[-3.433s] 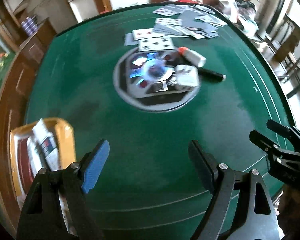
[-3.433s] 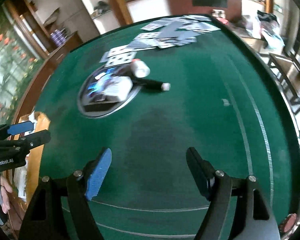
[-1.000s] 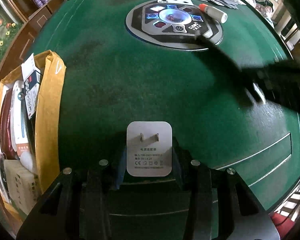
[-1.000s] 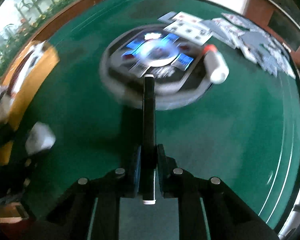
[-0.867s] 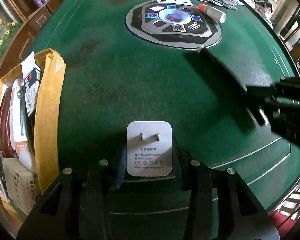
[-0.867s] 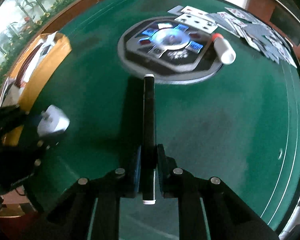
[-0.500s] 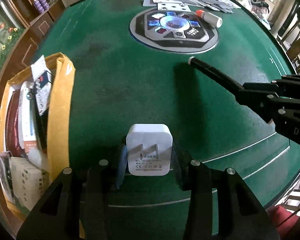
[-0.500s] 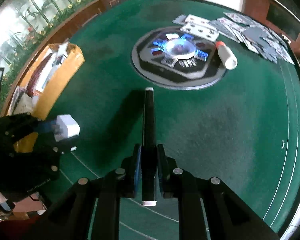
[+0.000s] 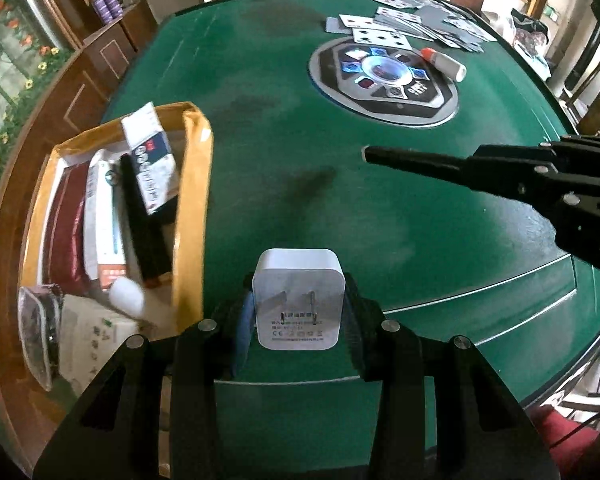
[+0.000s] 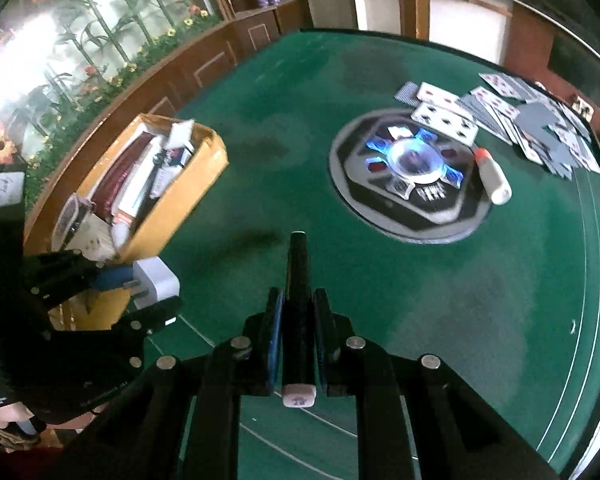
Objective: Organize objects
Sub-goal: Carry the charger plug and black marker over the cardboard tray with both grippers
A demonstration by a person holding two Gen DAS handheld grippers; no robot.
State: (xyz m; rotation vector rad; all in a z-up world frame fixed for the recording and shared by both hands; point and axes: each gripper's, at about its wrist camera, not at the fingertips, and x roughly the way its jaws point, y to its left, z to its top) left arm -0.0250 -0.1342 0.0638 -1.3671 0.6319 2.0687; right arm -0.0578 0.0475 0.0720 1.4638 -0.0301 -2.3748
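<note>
My left gripper (image 9: 298,316) is shut on a white plug adapter (image 9: 298,298), prongs facing the camera, held above the green table just right of the yellow box (image 9: 192,208). It also shows in the right wrist view (image 10: 156,282). My right gripper (image 10: 298,332) is shut on a black marker (image 10: 298,280) that points forward over the table. From the left wrist view the marker (image 9: 416,160) reaches in from the right. The yellow box (image 10: 172,204) holds several packets and boxes.
A round black control panel (image 9: 384,80) sits in the table's middle, with a white orange-capped tube (image 9: 444,64) beside it. Playing cards (image 9: 412,24) are scattered at the far side. A wooden cabinet (image 10: 204,64) runs along the left, behind the box.
Both grippers, open and empty 3.4 s ago, now hold the adapter and the marker. Over the last second both have moved left toward the yellow box.
</note>
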